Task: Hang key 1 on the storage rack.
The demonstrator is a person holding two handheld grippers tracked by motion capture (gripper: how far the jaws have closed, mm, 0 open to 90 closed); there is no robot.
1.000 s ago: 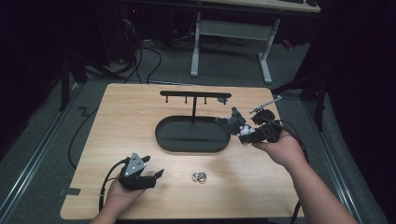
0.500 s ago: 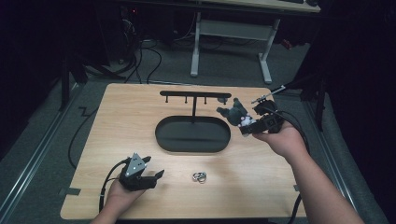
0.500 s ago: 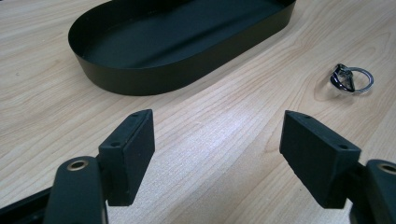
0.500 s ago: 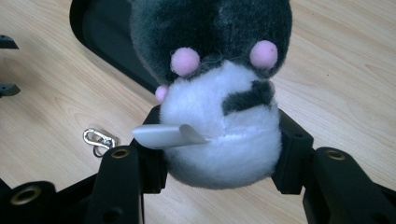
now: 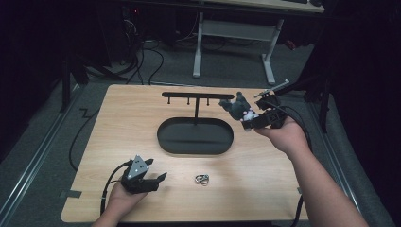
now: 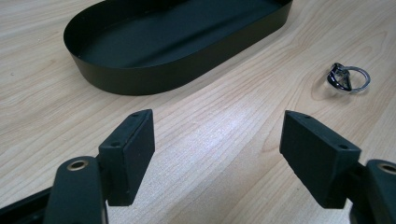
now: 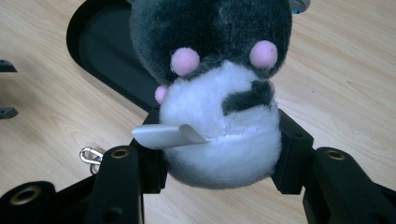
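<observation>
A small plush toy (image 7: 219,93), dark grey above and white below with pink dots, is clamped between the jaws of my right gripper (image 5: 249,119). It hangs in the air near the right end of the black hook rack (image 5: 197,96), over the right rim of the black oval tray (image 5: 195,137). A white label (image 7: 166,135) sticks out of the plush. My left gripper (image 5: 153,182) rests open near the table's front left with nothing between its jaws. A metal key ring with a clasp (image 5: 202,179) lies on the wood to its right, also key ring (image 6: 348,77).
The wooden table (image 5: 118,127) has edges close on all sides. The rack's post stands in the back of the tray (image 6: 154,56). A cable (image 5: 78,137) trails off the left edge. Desk legs and cables stand on the floor beyond.
My right gripper has carried the plush up and toward the back, closer to the rack's right end. The left gripper and key ring have stayed put.
</observation>
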